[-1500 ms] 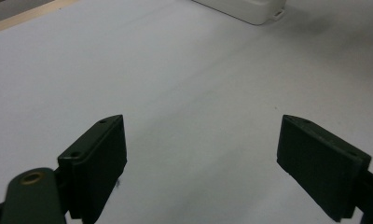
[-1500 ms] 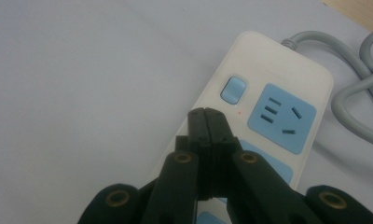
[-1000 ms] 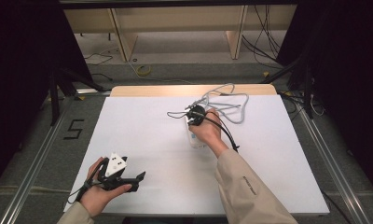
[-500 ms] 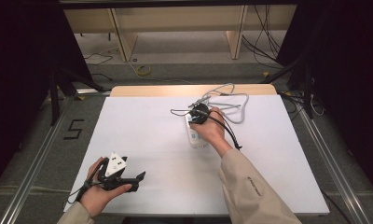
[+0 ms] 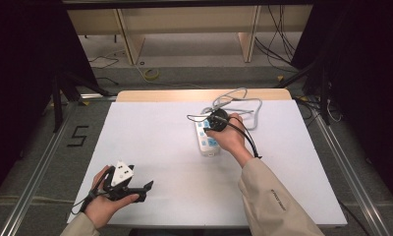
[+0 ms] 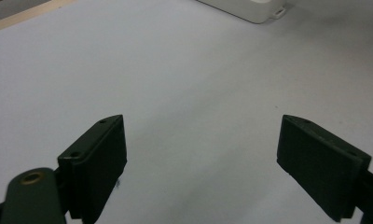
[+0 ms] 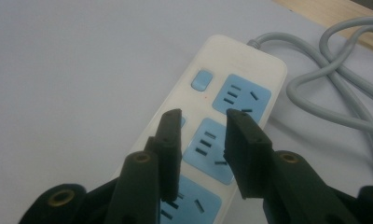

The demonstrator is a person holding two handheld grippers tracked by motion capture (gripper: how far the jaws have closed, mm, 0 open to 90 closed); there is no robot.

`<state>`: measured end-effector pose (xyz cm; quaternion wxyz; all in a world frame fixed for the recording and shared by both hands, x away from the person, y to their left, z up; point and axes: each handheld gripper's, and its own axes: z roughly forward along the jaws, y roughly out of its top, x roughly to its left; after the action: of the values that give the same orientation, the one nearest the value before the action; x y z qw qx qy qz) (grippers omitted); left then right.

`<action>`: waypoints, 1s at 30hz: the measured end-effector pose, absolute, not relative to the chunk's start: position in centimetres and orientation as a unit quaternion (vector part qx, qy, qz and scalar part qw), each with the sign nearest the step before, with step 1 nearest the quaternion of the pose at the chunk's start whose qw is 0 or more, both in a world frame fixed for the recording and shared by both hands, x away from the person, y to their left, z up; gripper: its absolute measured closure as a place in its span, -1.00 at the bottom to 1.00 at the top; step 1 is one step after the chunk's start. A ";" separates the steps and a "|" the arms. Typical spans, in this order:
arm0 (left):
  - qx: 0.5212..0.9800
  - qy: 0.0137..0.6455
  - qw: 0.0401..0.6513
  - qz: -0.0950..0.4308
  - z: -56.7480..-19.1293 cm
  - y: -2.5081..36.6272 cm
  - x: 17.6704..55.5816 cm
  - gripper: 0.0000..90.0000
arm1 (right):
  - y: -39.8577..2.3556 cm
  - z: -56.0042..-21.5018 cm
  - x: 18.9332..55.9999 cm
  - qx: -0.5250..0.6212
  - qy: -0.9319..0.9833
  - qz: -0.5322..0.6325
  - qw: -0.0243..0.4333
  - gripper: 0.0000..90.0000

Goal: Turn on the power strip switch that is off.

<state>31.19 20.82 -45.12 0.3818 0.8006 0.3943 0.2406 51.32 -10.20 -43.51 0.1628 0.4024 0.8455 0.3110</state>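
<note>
My right claw (image 7: 201,123), narrowly parted and empty, hovers over the power strip (image 7: 224,126), seemingly near its middle socket; I keep it square, left claw (image 6: 201,154) wide, idle.

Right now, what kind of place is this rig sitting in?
Probably a lab or recording booth, not a home: a white table flanked by dark curtains, floor rails, loose cables behind, and a lone power strip as the prop.

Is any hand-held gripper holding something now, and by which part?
Nothing is held. The right hand-held gripper hovers over the power strip, jaws apart with a gap. The left hand-held gripper is wide open.
</note>
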 end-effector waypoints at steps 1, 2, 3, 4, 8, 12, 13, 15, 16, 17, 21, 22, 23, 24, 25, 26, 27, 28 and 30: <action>0.801 0.394 0.382 0.241 -45.1 20.8 31.2 -0.66 | -10.3 -43.5 51.2 0.401 0.846 0.312 0.164 0.47; 0.801 0.395 0.382 0.240 -45.1 20.8 31.2 -0.66 | -10.4 -43.4 51.2 0.401 0.846 0.312 0.164 0.46; 0.800 0.395 0.381 0.241 -45.1 20.8 31.2 -0.66 | -10.5 -43.4 51.1 0.401 0.845 0.313 0.164 0.46; 0.800 0.395 0.381 0.241 -45.1 20.8 31.2 -0.66 | -10.6 -43.4 51.0 0.400 0.845 0.314 0.164 0.45; 0.800 0.395 0.381 0.241 -45.1 20.8 31.2 -0.66 | -10.9 -43.2 50.7 0.397 0.845 0.318 0.165 0.44; 0.801 0.394 0.382 0.241 -45.1 20.8 31.2 -0.66 | -11.2 -43.1 50.3 0.396 0.845 0.320 0.162 0.42; 0.800 0.395 0.382 0.241 -45.1 20.8 31.2 -0.66 | -11.3 -43.1 50.2 0.396 0.845 0.322 0.160 0.41; 0.800 0.395 0.382 0.241 -45.1 20.8 31.2 -0.66 | -11.5 -43.0 49.9 0.396 0.844 0.324 0.161 0.41; 0.800 0.395 0.382 0.241 -45.1 20.8 31.2 -0.66 | -11.6 -42.9 49.8 0.396 0.844 0.325 0.161 0.41; 0.800 0.396 0.382 0.241 -45.1 20.8 31.2 -0.66 | -11.7 -42.8 49.7 0.397 0.842 0.328 0.161 0.40; 0.800 0.396 0.381 0.241 -45.1 20.8 31.2 -0.66 | -12.1 -42.5 49.3 0.396 0.841 0.333 0.160 0.38; 0.799 0.397 0.382 0.241 -45.2 20.8 31.2 -0.66 | -12.2 -42.5 49.3 0.395 0.841 0.334 0.159 0.38; 0.800 0.396 0.381 0.240 -45.2 20.8 31.2 -0.66 | -12.3 -42.5 49.1 0.397 0.840 0.335 0.158 0.37; 0.800 0.396 0.381 0.241 -45.2 20.8 31.2 -0.66 | -12.4 -42.5 49.0 0.397 0.840 0.335 0.158 0.37; 0.800 0.396 0.381 0.241 -45.2 20.8 31.2 -0.66 | -12.5 -42.5 48.9 0.397 0.840 0.335 0.158 0.36; 0.800 0.396 0.381 0.241 -45.2 20.8 31.2 -0.66 | -12.7 -42.5 48.8 0.397 0.840 0.336 0.157 0.36; 0.800 0.396 0.381 0.240 -45.2 20.8 31.2 -0.66 | -12.8 -42.5 48.7 0.396 0.840 0.336 0.156 0.36; 0.800 0.396 0.381 0.240 -45.2 20.8 31.2 -0.66 | -13.0 -42.6 48.6 0.398 0.839 0.336 0.156 0.35; 0.800 0.396 0.381 0.240 -45.2 20.8 31.2 -0.66 | -13.3 -42.5 48.5 0.399 0.839 0.336 0.158 0.35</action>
<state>31.19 20.76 -45.17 0.3809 0.8001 0.3964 0.2401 48.48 -13.30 -42.54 0.1578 0.3988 0.8385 0.3360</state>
